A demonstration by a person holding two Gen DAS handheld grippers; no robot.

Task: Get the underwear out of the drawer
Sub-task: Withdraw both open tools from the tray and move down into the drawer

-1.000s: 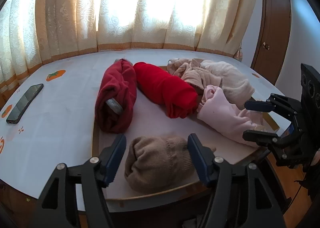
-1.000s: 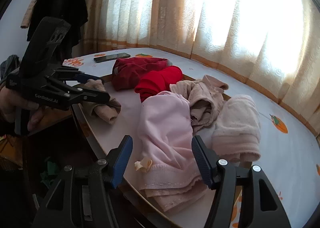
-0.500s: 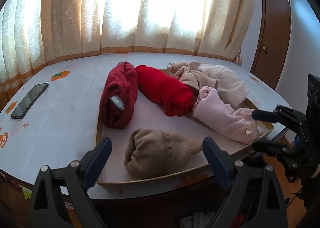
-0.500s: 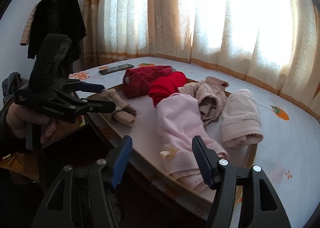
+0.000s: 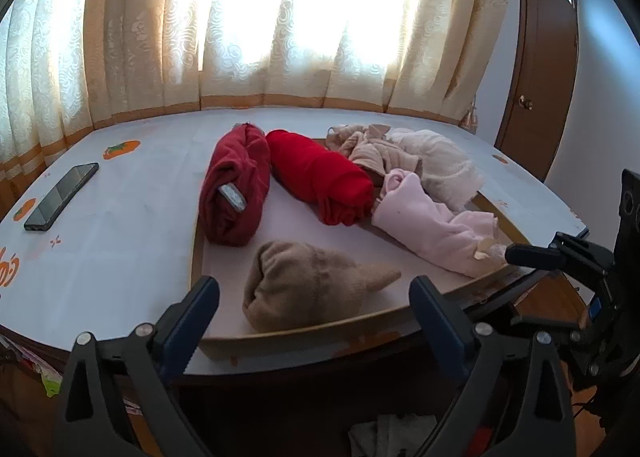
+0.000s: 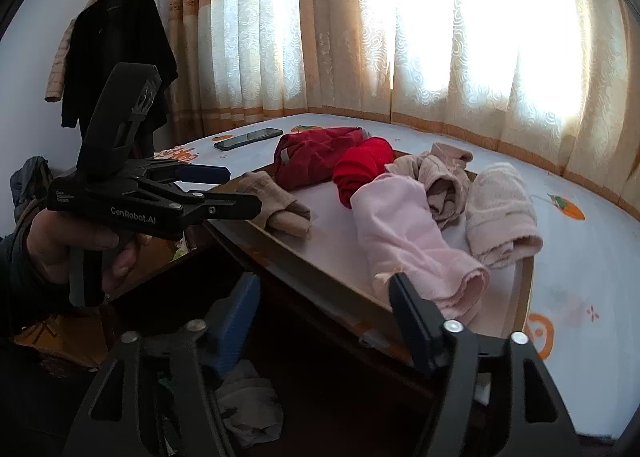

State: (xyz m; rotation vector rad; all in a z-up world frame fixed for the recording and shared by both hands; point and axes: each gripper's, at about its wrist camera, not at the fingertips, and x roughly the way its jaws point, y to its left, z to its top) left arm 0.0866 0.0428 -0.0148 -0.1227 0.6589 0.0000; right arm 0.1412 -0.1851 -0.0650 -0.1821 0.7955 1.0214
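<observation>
Several rolled garments lie on a shallow wooden tray (image 5: pixel 320 327) on the table: a tan roll (image 5: pixel 296 285) nearest, a dark red roll (image 5: pixel 236 189), a bright red roll (image 5: pixel 320 181), a pink piece (image 5: pixel 432 229) and beige pieces (image 5: pixel 432 161). My left gripper (image 5: pixel 314 317) is open and empty, just in front of the tan roll, short of the table edge. My right gripper (image 6: pixel 324 313) is open and empty, below the tray's edge (image 6: pixel 320 277) near the pink piece (image 6: pixel 404 233). A dark open space below the table holds grey cloth (image 6: pixel 248 405).
A black phone (image 5: pixel 60 197) lies on the white tablecloth (image 5: pixel 120 225) at the left. Curtains (image 5: pixel 280 37) hang behind the table. A wooden door (image 5: pixel 540 77) stands at the right. A dark coat (image 6: pixel 116 57) hangs on the wall.
Both grippers have pulled back and down from the tray. The left gripper's jaws have opened wider, and the tan roll lies apart from them on the tray.
</observation>
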